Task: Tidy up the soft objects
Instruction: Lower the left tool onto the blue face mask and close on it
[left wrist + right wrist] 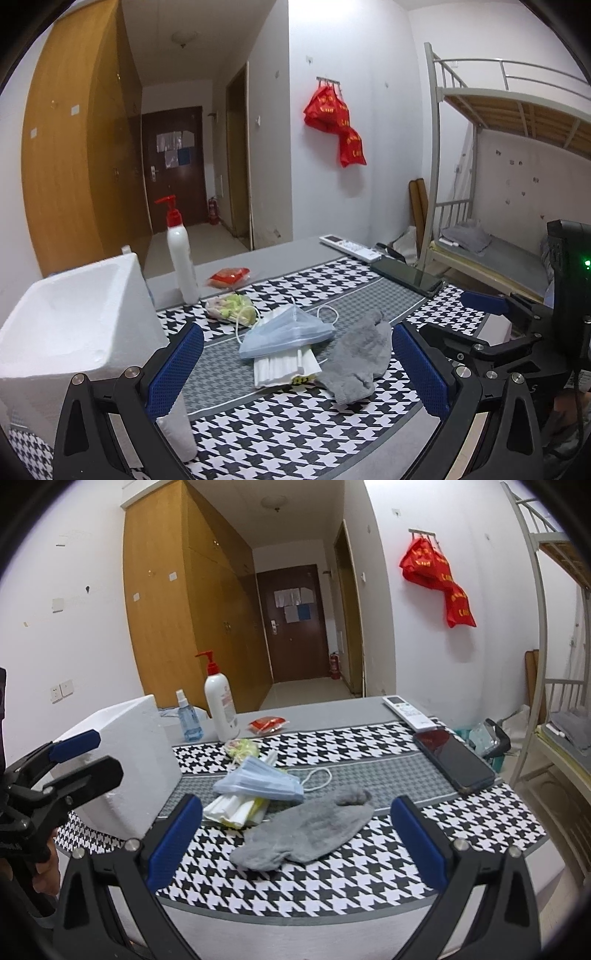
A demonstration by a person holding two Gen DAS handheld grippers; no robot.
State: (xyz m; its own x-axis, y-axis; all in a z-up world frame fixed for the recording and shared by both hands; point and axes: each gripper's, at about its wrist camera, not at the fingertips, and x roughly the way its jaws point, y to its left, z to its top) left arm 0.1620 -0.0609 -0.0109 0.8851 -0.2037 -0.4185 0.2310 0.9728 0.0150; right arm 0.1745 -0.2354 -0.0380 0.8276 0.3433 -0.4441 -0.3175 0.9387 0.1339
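— So, what do we count ahead of our left hand-held gripper (pixel 297 373)?

— We see one grey sock (pixel 360 363) lying flat on the bench (pixel 295 435), just inside our right pad. To its left lies one blue face mask (pixel 286 334), resting on top of one white folded packet (pixel 284 369). Beyond the mask sits one clear bag of yellow-green bits (pixel 231 308), and beyond that one small red packet (pixel 229 276).

— And the jaws?

— Ours stand wide apart with nothing between the pads. The right hand-held gripper (pixel 297 843) is likewise spread wide and empty, with the sock directly between its two blue pads and the mask just beyond.

— What sits off to the left?

— We have one white foam box (pixel 70 332) close beside the left finger, and one white pump bottle with a red top (pixel 181 254) past it. From the right wrist view we also count one small blue spray bottle (pixel 189 720) next to it.

— And to the right?

— One dark phone (pixel 454 760) and, further out, one white remote (pixel 406 710), both well apart from the sock.
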